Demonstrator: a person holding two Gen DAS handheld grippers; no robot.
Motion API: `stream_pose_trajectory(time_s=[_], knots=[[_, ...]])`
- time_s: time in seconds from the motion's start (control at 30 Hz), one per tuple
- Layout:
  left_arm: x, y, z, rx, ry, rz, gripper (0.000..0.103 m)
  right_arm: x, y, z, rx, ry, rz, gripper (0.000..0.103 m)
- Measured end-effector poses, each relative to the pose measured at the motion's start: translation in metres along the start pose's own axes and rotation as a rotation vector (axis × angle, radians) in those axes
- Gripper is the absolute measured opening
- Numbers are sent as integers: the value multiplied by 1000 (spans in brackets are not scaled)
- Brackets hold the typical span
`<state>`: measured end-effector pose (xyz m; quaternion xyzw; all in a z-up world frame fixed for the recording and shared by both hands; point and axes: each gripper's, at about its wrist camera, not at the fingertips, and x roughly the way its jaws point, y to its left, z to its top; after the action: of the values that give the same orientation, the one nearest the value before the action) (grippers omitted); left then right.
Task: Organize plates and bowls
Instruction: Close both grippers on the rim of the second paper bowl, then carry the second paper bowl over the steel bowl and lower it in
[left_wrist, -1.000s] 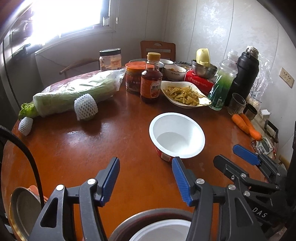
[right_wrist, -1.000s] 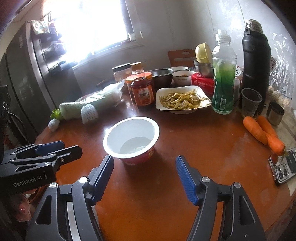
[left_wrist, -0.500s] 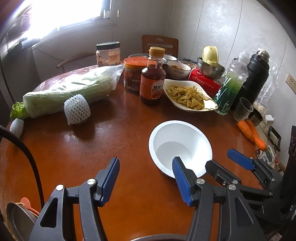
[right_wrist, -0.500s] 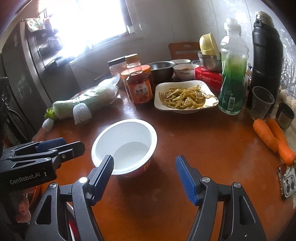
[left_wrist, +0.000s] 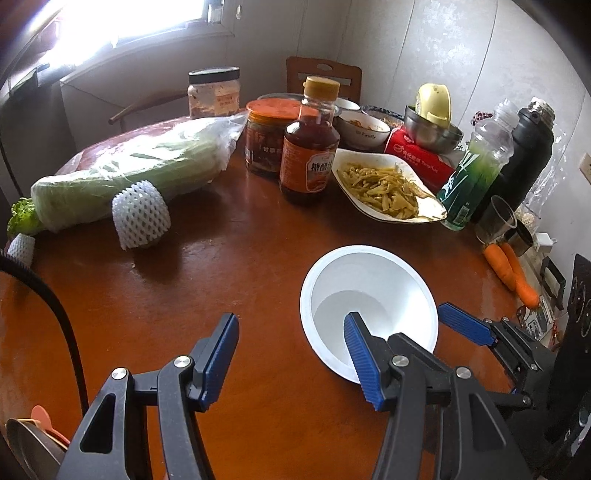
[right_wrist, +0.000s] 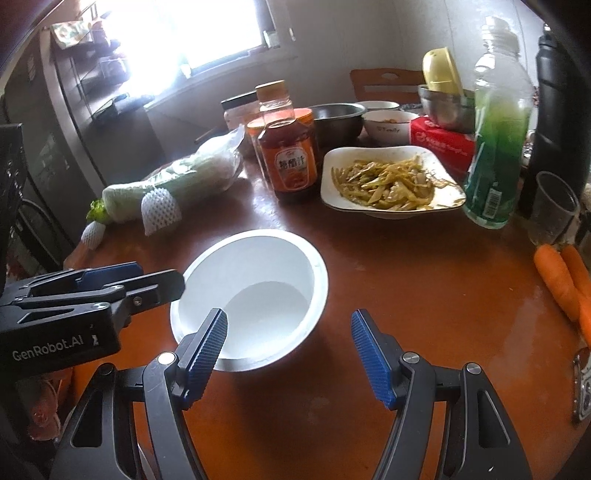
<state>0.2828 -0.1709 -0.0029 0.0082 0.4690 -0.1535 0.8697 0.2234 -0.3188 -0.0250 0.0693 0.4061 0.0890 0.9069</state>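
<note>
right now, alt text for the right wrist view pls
An empty white paper bowl sits on a reddish-brown wooden table, just ahead of the open right gripper. Behind it stand a white plate of yellow shredded vegetables and an orange-labelled sauce bottle.

Both hand-held grippers tilt downward side by side, jaws apart with nothing between the blue pads. The left hand-held gripper (left_wrist: 291, 354) sits lower and nearer. The right hand-held gripper (right_wrist: 288, 354) stands wider, its fingers reaching in just beside the left one's right finger (left_wrist: 364, 363).
</note>
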Motion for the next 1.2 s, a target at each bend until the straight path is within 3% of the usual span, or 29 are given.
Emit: stream_pose_trajectory(time_s=[0.17, 0.23, 0.33, 0.63, 0.83, 1.2], knots=[[4, 4, 0, -14, 14, -13, 59, 5, 5, 0, -33, 2, 9, 71], [6, 5, 0, -18, 21, -14, 59, 6, 8, -1, -51, 3, 17, 62], [10, 7, 0, -27, 39, -26, 59, 7, 12, -2, -71, 7, 25, 58], [14, 5, -4, -16, 75, -46, 59, 6, 24, -7, -86, 21, 77, 56], [14, 6, -10, -13, 96, -50, 51, 5, 34, -10, -107, 29, 96, 47], [-17, 15, -14, -31, 34, -62, 47, -14, 49, -9, -131, -3, 88, 40]])
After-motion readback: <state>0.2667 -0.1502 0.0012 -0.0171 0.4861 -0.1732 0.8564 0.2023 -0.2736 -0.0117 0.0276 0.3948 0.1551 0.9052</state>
